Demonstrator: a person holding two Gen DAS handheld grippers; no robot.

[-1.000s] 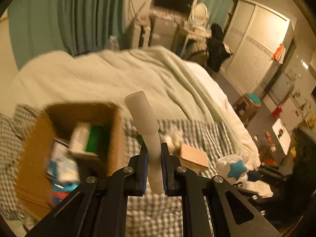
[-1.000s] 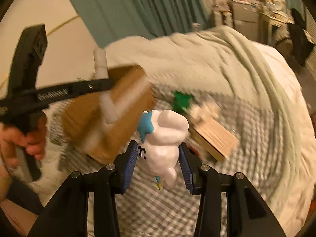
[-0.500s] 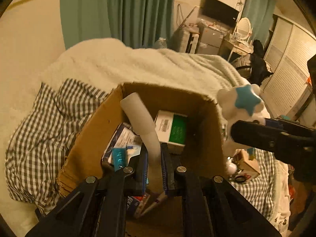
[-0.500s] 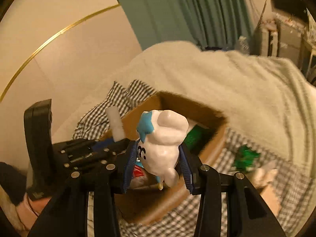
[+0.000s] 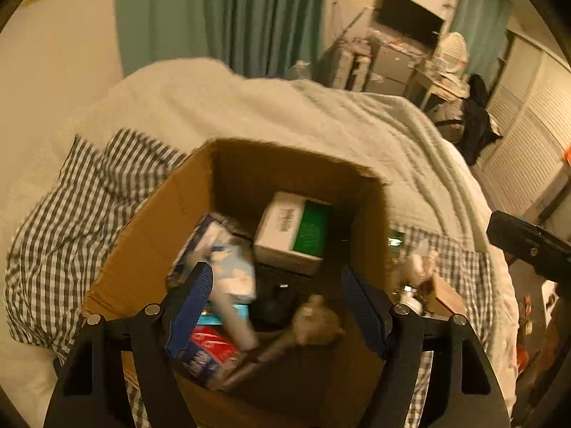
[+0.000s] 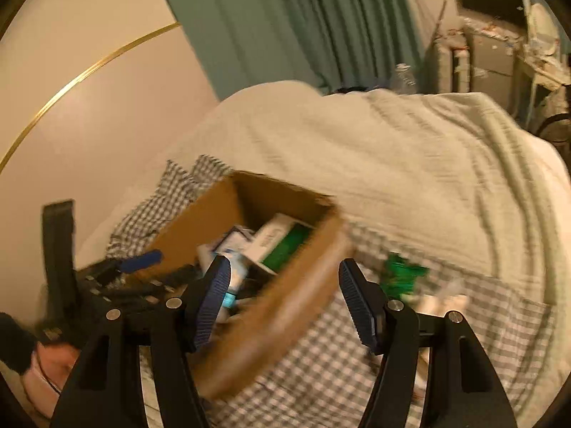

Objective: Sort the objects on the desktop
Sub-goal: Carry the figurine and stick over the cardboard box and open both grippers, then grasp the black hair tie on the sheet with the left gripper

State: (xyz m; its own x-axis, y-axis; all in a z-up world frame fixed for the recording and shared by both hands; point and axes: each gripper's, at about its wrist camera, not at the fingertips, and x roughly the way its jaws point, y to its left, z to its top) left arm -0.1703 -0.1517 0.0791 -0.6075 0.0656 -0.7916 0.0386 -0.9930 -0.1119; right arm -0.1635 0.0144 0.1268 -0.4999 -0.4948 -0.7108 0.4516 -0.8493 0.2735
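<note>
An open cardboard box [image 5: 167, 221] sits on a checked cloth on the bed. It holds a white-and-green carton [image 5: 291, 233], blue-and-white packets [image 5: 228, 264], a red packet [image 5: 210, 344] and the white tube [image 5: 233, 321], now lying inside. My left gripper [image 5: 276, 310] is open and empty right above the box. My right gripper [image 6: 283, 303] is open and empty over the box's right wall [image 6: 285, 306]. The white toy with the blue star is not visible. The left gripper also shows in the right wrist view [image 6: 137, 262].
To the right of the box lie a green packet [image 6: 401, 278], a small brown block [image 5: 444, 296] and small white things on the checked cloth [image 6: 328, 374]. A pale blanket [image 5: 321, 121] covers the bed behind. A wall and green curtain stand beyond.
My left gripper opened and the white tube dropped into the box. My right gripper opened and the white star toy left it; it is out of sight.
</note>
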